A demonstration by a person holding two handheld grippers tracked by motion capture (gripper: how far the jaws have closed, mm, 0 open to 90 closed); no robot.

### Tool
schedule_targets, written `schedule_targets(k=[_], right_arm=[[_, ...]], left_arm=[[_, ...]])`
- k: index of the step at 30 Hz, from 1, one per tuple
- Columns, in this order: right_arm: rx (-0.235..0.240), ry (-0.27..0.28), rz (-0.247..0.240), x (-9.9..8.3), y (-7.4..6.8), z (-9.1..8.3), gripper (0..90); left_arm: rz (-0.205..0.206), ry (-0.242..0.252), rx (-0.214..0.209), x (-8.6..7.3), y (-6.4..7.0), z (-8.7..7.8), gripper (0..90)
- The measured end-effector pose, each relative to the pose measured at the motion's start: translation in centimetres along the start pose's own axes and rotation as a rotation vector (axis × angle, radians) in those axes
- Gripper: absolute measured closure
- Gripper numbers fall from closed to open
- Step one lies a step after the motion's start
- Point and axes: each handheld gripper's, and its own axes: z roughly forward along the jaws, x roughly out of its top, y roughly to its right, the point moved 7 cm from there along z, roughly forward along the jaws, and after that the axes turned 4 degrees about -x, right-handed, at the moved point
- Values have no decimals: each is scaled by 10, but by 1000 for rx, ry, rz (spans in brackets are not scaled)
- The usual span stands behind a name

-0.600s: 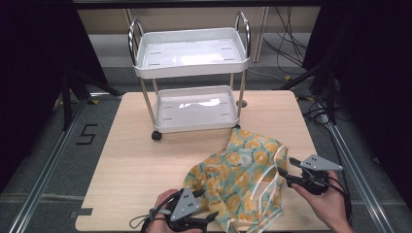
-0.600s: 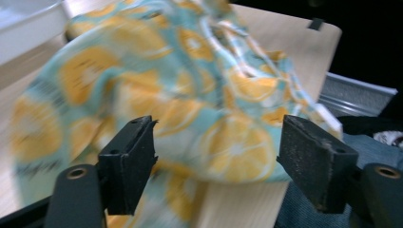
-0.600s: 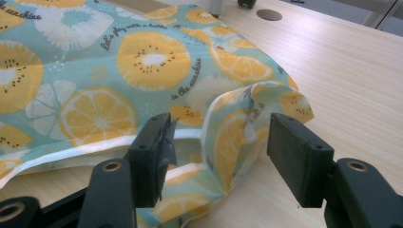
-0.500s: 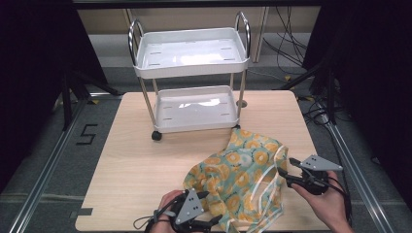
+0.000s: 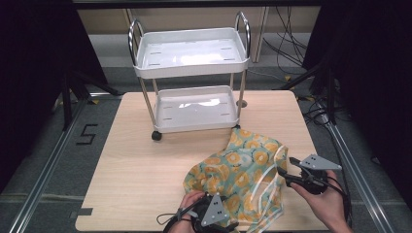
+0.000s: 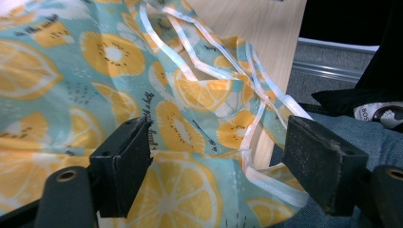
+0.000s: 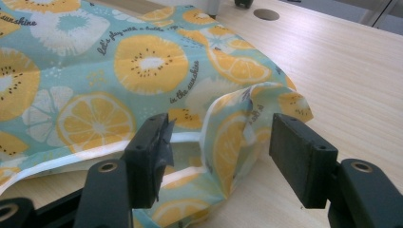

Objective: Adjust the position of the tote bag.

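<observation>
While both jaws stood apart, the left gripper (image 5: 224,227) and right gripper (image 5: 283,174) flanked the fruit-print cloth (image 5: 243,177) at the table's (image 5: 126,179) near edge; gripping seemed next, the trolley (image 5: 192,77) beyond

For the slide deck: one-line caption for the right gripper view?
Open right gripper straddling a raised fold at the edge of the citrus-print cloth on the wooden table.

The white two-tier metal trolley (image 5: 194,82) is blocking the table's far middle — left of it bare light wooden tabletop (image 5: 131,165) is lying open, while the crumpled teal lemon-print cloth bag (image 5: 240,177) is covering the near-right.
</observation>
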Motion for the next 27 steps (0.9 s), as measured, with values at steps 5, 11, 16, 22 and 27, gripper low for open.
schedule_targets(k=[5, 11, 16, 22, 27], right_arm=[[-4, 1, 9, 0, -1, 0, 401], [-4, -4, 33, 0, -3, -1, 399], [1, 8, -12, 0, -1, 0, 397], [-2, 14, -18, 1, -1, 1, 396], [6, -13, 29, -1, -5, -2, 395]], left_arm=[[20, -32, -8, -3, 1, 12, 233], [51, -96, -16, -14, 6, 22, 247], [56, -107, -21, -18, 5, 17, 246], [28, -175, -7, -34, -3, 21, 277], [64, -216, 7, -40, -9, 21, 319]])
